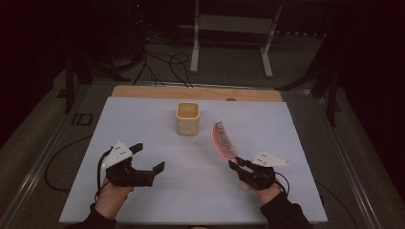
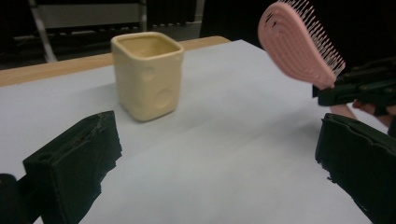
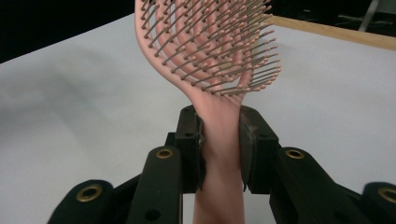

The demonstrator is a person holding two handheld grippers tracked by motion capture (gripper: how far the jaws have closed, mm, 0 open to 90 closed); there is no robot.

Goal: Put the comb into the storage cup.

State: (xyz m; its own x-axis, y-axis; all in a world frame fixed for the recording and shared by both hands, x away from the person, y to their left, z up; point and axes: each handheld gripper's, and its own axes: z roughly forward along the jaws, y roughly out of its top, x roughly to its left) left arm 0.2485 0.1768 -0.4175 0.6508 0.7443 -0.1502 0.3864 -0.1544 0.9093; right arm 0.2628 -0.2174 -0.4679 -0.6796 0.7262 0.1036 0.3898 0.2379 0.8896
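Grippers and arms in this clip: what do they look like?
Both the left gripper and the right gripper are black, two-jawed, each topped by a grey three-cornered plate with small dots. Brass-ringed holes mark the right one's linkage. Black cables trail from each. The person wears dark sleeves.

Ahead of your left gripper (image 1: 149,159) the white sheet (image 1: 157,125) lies free. Only the yellow cup (image 1: 187,118) stands ahead-right, beside the raised brush (image 1: 223,140).

Cup (image 1: 187,118) mid-table (image 1: 143,124); hairbrush (image 1: 222,140) right of it, nearer the person.
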